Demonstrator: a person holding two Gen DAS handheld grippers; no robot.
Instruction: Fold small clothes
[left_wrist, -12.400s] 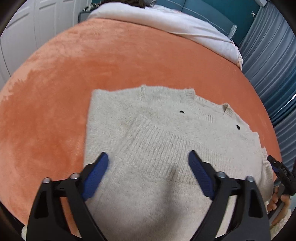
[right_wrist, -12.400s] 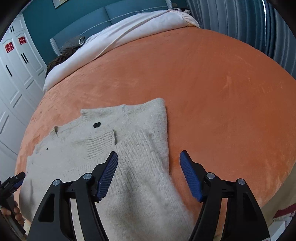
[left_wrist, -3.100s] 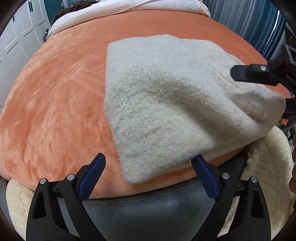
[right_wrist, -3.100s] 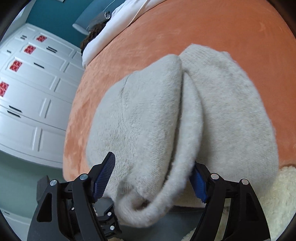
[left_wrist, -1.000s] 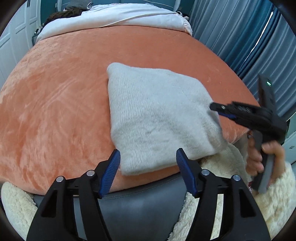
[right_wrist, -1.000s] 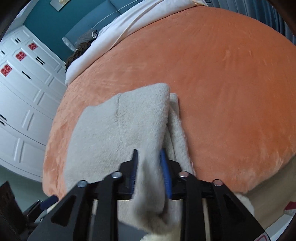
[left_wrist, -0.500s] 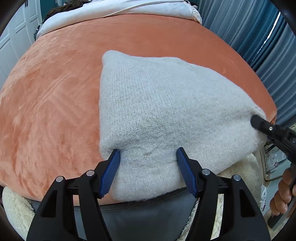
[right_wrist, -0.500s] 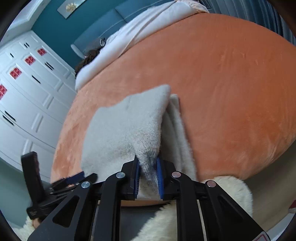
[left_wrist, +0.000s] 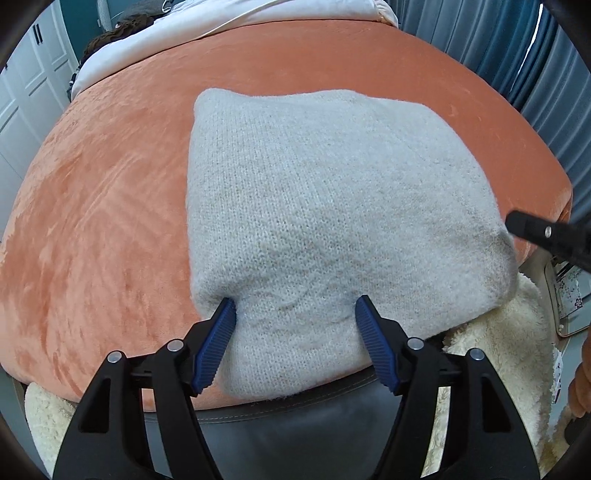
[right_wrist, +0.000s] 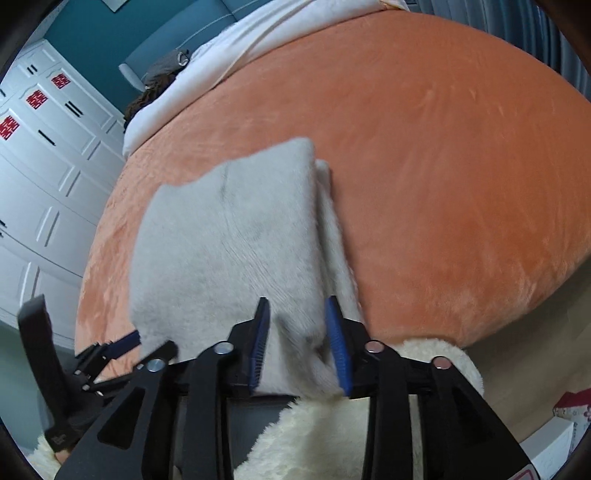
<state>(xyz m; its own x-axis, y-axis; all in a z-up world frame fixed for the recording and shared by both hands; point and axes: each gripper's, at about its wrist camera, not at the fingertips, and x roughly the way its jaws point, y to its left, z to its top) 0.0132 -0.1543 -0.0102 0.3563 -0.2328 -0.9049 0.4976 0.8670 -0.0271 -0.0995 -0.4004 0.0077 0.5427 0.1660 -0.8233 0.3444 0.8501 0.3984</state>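
Sweater (left_wrist: 332, 206), folded into a thick beige square, lies at the near edge of the bed (left_wrist: 92, 206). Its near hem sits between the parted pads of the left hand-held gripper (left_wrist: 293, 325), which looks released; the right hand-held gripper (right_wrist: 299, 332) seems clenched on the near corner, though blur obscures contact. Easing both corners forward together should keep the layers aligned across the orange blanket (right_wrist: 461, 155) beyond.

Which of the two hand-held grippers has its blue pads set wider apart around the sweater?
The left hand-held gripper: its pads straddle a broad stretch of the sweater. The right hand-held gripper has its pads closer together, around a narrower bunch at the sweater's corner.
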